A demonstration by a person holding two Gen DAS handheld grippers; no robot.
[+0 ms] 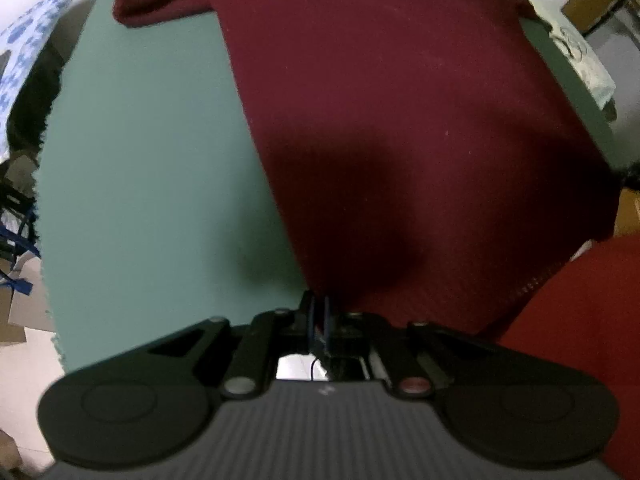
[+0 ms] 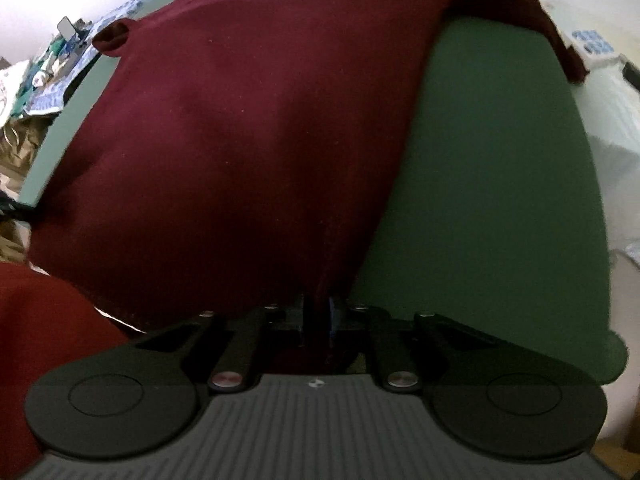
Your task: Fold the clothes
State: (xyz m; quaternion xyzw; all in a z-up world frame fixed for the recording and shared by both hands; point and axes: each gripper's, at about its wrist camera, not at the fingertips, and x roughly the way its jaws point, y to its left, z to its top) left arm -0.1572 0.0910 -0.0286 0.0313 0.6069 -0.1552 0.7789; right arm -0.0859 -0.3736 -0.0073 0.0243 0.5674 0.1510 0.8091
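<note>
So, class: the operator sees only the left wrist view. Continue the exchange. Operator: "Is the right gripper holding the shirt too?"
Observer: Yes. The right gripper is shut on the shirt at its near hem.
Operator: And the shirt's right sleeve? I barely see it.
Observer: The sleeve lies spread out to the right, and its end reaches the right edge of the table.
Operator: Is the cloth flat over there?
Observer: No, it rises in a ridge from the gripper.
</note>
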